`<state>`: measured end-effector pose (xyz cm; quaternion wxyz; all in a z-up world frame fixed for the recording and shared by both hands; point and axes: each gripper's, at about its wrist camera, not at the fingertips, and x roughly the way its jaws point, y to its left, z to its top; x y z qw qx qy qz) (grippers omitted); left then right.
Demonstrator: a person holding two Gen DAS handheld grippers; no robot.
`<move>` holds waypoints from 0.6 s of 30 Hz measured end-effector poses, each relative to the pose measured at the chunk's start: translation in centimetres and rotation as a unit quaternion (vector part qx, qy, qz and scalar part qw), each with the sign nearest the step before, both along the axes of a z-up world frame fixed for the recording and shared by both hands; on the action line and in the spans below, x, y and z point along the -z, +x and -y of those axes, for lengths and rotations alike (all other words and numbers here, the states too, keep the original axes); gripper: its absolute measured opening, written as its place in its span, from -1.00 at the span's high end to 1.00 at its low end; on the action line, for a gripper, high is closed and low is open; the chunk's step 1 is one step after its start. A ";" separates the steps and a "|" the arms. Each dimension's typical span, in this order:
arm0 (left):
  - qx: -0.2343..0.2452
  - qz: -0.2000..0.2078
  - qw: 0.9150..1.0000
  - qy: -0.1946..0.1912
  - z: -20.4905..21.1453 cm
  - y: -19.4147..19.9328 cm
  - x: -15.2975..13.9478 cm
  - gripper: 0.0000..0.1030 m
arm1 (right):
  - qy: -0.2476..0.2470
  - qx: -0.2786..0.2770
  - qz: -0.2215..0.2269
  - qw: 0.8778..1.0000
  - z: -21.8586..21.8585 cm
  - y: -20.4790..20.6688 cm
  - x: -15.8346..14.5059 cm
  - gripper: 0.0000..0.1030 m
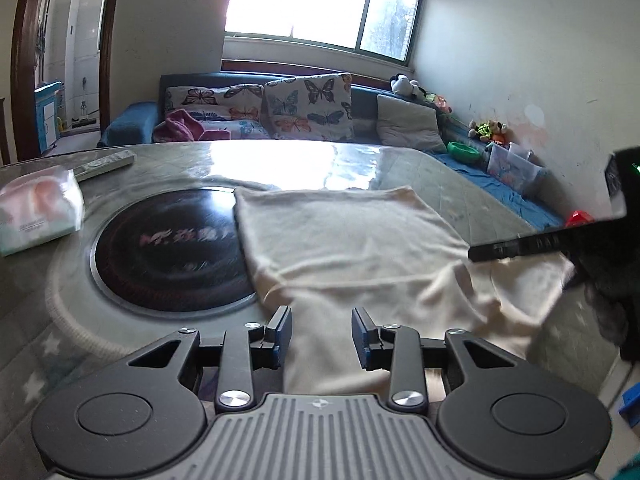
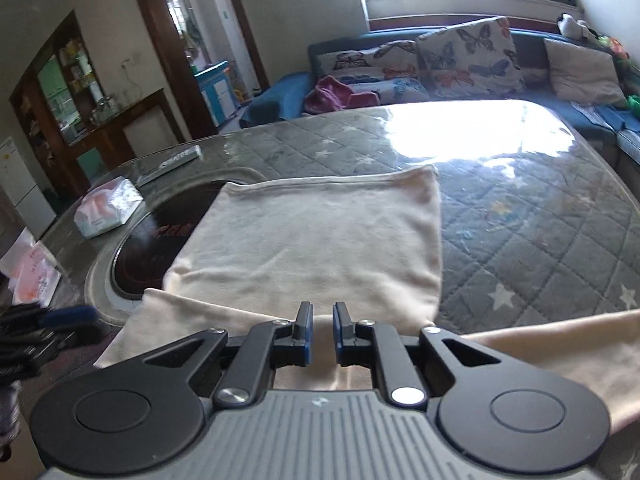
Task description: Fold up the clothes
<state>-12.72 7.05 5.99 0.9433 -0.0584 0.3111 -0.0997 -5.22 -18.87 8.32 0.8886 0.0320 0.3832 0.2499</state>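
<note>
A cream garment (image 1: 360, 248) lies partly folded on the quilted table; it also shows in the right wrist view (image 2: 312, 240). Its far part is a flat rectangle, and its near part spreads wider toward me. My left gripper (image 1: 322, 320) is open and empty just above the garment's near part. My right gripper (image 2: 322, 316) is open with a narrow gap, empty, over the garment's near edge. The right gripper also shows as a dark blurred shape (image 1: 560, 240) at the right of the left wrist view.
A round black hotplate (image 1: 168, 248) is set in the table (image 2: 540, 220), partly under the garment. A tissue pack (image 1: 36, 212) and a remote (image 1: 106, 164) lie at the far left. A sofa with butterfly cushions (image 1: 304, 108) stands behind the table.
</note>
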 end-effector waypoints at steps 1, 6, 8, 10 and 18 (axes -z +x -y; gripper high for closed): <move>-0.001 -0.002 1.000 0.000 0.2 0.7 0.1 0.34 | -0.002 -0.008 0.003 1.000 -0.3 0.0 0.0 0.79; -0.010 -0.017 1.000 0.004 0.8 3.6 1.5 0.34 | -0.034 -0.037 0.025 0.998 -2.4 -0.4 0.9 0.79; -0.019 -0.028 0.999 0.012 0.8 4.2 2.2 0.34 | -0.046 -0.052 0.029 0.997 -3.1 -0.6 1.5 0.78; -0.024 -0.034 0.999 0.017 0.7 4.6 2.7 0.34 | -0.068 -0.060 0.029 0.995 -3.4 -1.0 2.1 0.78; -0.033 -0.042 0.998 0.023 0.2 4.4 3.6 0.33 | -0.099 -0.065 0.054 0.992 -2.5 -2.8 2.1 0.78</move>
